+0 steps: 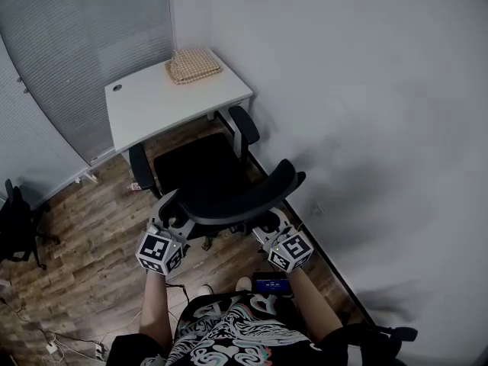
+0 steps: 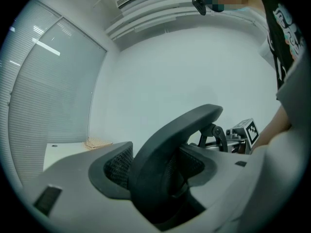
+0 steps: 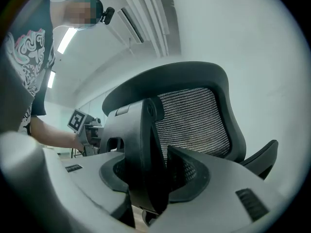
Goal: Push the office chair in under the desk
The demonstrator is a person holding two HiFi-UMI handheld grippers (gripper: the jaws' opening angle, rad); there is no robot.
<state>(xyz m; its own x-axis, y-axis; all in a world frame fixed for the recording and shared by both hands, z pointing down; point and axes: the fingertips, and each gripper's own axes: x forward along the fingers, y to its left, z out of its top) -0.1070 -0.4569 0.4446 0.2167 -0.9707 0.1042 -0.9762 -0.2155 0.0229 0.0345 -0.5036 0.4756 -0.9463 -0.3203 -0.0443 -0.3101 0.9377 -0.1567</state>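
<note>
A black office chair (image 1: 200, 172) stands on the wood floor, its seat partly under the white desk (image 1: 145, 109); the armrests are at the desk's front edge. The curved backrest top (image 1: 244, 197) faces me. My left gripper (image 1: 171, 219) is shut on the backrest's left end, and in the left gripper view its jaws (image 2: 155, 178) clamp the dark backrest rim (image 2: 170, 135). My right gripper (image 1: 267, 229) is shut on the right end, and in the right gripper view (image 3: 150, 174) it holds the rear support (image 3: 141, 144) beside the mesh back (image 3: 192, 120).
A woven mat (image 1: 193, 65) lies on the desk's far corner. The white wall (image 1: 366, 128) runs close along the chair's right side. A blinds-covered glass partition (image 1: 76, 44) stands behind the desk. Another dark chair (image 1: 17, 227) and floor cables (image 1: 65, 348) are at the left.
</note>
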